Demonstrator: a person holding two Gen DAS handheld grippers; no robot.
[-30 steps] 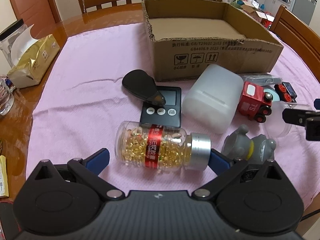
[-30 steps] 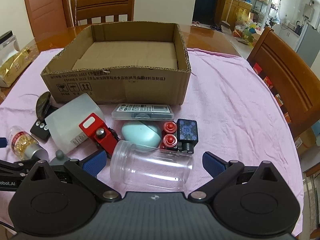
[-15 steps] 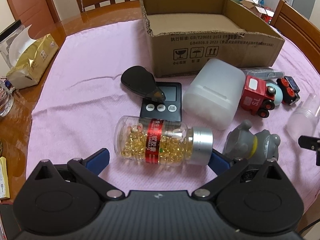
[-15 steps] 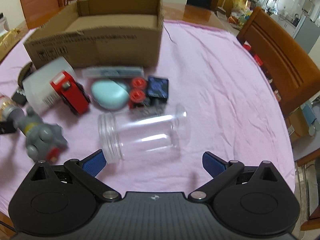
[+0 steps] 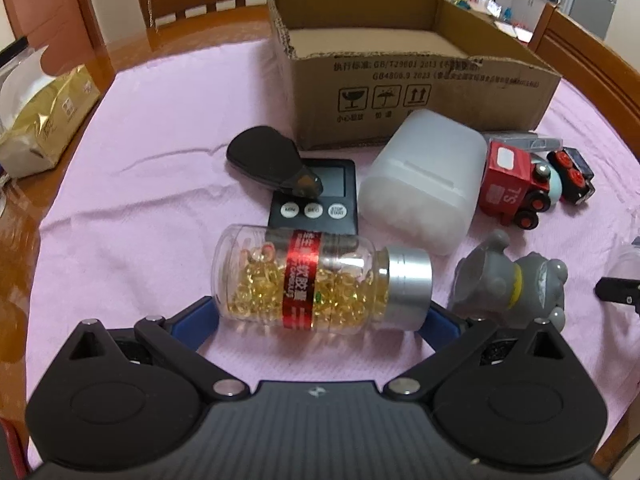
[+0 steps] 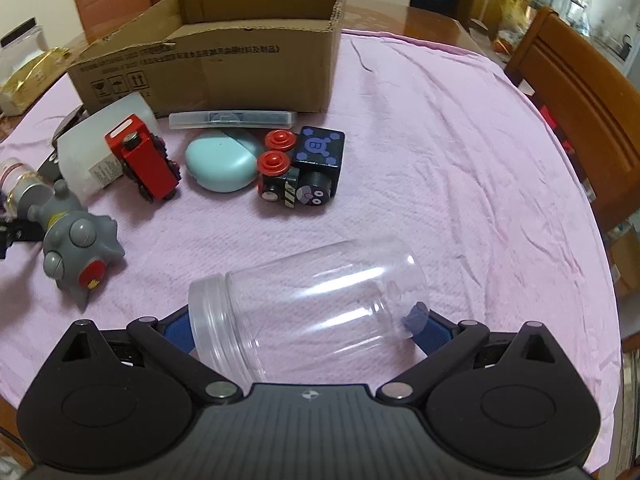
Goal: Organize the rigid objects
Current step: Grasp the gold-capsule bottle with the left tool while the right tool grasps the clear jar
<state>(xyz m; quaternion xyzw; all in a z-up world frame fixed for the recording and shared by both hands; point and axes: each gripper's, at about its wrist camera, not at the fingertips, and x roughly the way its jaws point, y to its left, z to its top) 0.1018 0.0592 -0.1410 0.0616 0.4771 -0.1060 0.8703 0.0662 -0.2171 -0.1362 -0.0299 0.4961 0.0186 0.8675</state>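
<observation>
My left gripper (image 5: 320,316) is shut on a capsule bottle (image 5: 320,284) with a red label and silver cap, held sideways above the pink cloth. My right gripper (image 6: 308,326) is shut on an empty clear plastic jar (image 6: 308,312), also held sideways. An open cardboard box (image 5: 420,92) stands at the back; it also shows in the right wrist view (image 6: 224,64). The box looks empty.
On the cloth lie a black timer (image 5: 316,196), a black case (image 5: 272,160), a white plastic container (image 5: 424,184), a red toy train (image 5: 516,184), a grey toy figure (image 6: 76,248), a teal case (image 6: 222,164), a black toy block (image 6: 316,160) and a flat clear box (image 6: 232,119). Wooden chairs surround the table.
Both grippers have closed on their objects and lifted them slightly. The right wrist view has swung so the box sits further left.
</observation>
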